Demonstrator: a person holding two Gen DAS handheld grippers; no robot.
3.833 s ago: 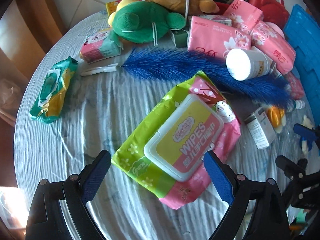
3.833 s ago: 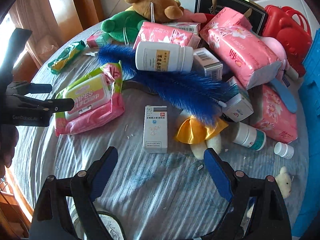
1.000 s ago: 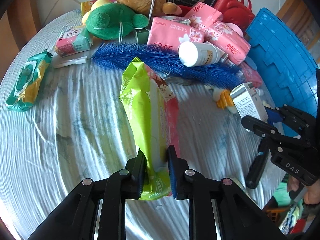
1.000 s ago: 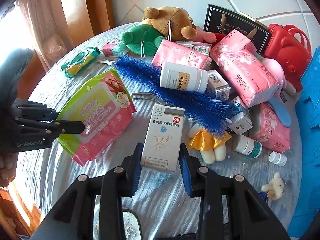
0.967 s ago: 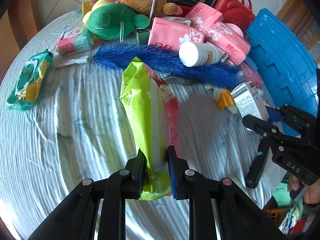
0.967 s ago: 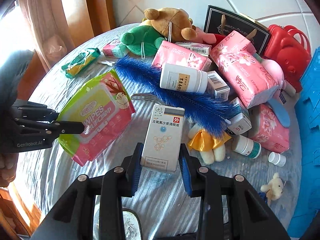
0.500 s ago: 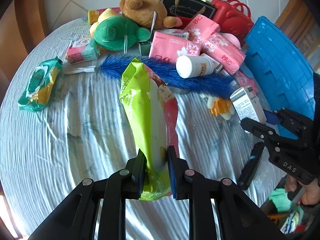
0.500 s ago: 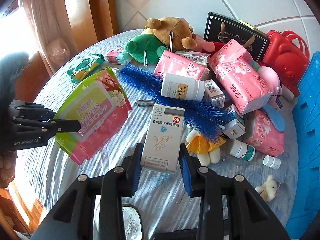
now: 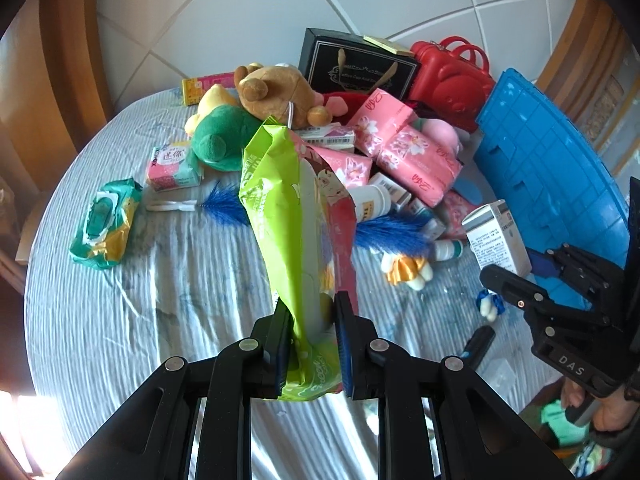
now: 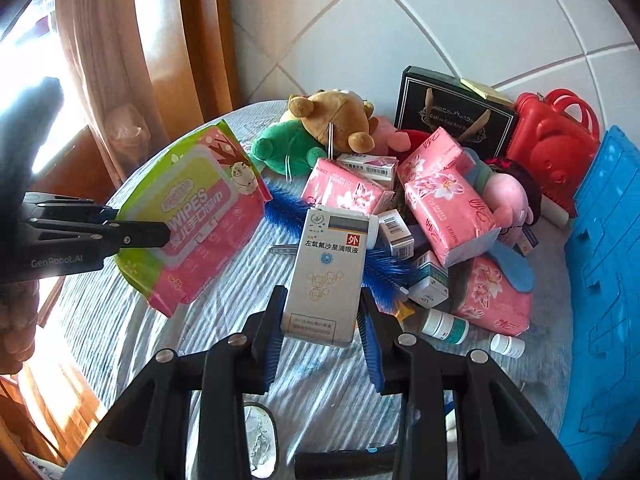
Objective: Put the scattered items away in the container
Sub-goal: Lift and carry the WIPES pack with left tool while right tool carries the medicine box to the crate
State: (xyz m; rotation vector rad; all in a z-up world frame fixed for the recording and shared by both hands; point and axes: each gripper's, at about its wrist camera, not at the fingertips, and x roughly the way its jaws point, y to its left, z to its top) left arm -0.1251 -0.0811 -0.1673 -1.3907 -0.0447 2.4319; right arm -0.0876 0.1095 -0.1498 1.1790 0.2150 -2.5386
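We note the left hand-held gripper (image 9: 310,334) clamps the wipes pack (image 9: 296,216) by its lower edge, clear of the counter (image 9: 160,300); soft, it may sag. The right hand-held gripper (image 10: 320,334) grips the medicine box (image 10: 326,276) by its sides: light, stiff, crushable. The blue container (image 10: 604,260) stands right.

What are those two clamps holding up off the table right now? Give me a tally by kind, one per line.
Wipes pack: 1, in the jaws of the left gripper
Medicine box: 1, in the jaws of the right gripper
Total: 2
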